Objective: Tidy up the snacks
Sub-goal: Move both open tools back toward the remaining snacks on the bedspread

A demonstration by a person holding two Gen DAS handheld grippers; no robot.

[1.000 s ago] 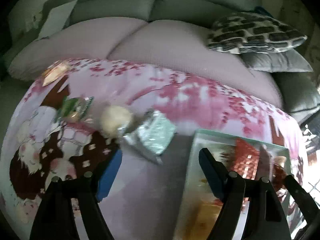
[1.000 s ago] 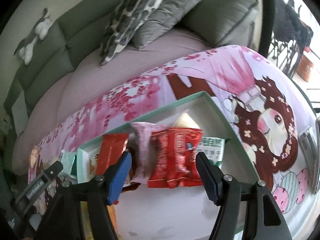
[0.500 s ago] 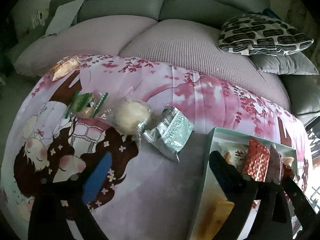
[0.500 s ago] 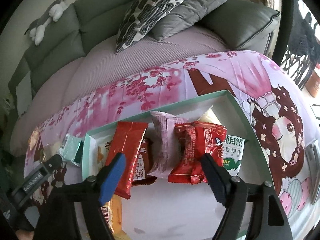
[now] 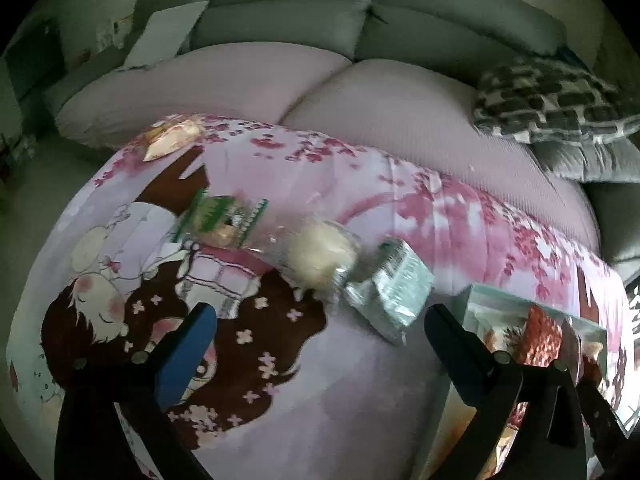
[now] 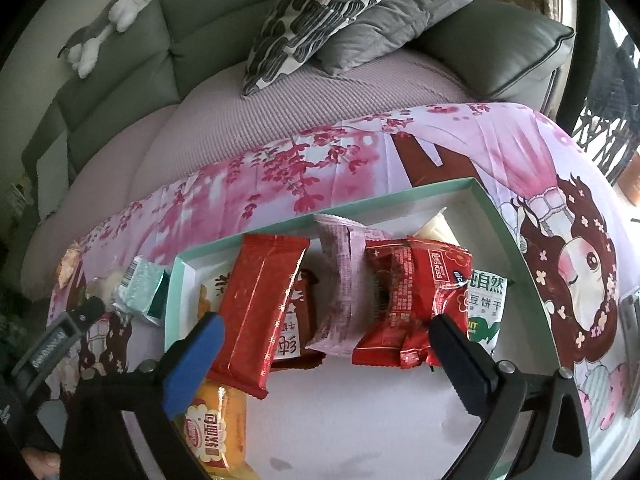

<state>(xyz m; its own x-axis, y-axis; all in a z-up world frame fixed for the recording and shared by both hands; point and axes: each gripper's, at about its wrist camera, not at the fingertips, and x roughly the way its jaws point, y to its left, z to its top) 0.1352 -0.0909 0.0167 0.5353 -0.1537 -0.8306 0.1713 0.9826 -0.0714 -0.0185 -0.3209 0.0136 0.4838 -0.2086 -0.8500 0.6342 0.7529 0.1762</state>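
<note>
Right wrist view: sofa (image 6: 120,92) behind the tray (image 6: 516,240); in the tray, red packets (image 6: 260,304) lie before the right gripper (image 6: 320,344), jaws opening, empty. Left gripper (image 5: 320,332) jaws opening, empty; silver packet (image 5: 396,296) beside the tray.

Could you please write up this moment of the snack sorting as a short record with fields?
surface: cartoon-print cloth in front of a grey sofa
box: mint-green tray holding several packets
in box: long red packet, pink packet, crinkled red packet, yellow packet
outside box: silver-green packet, round pale bun, green-edged packet, orange packet
left tool: jaws opening, nothing between them
right tool: jaws opening above the packets in the box, gripping none
</note>
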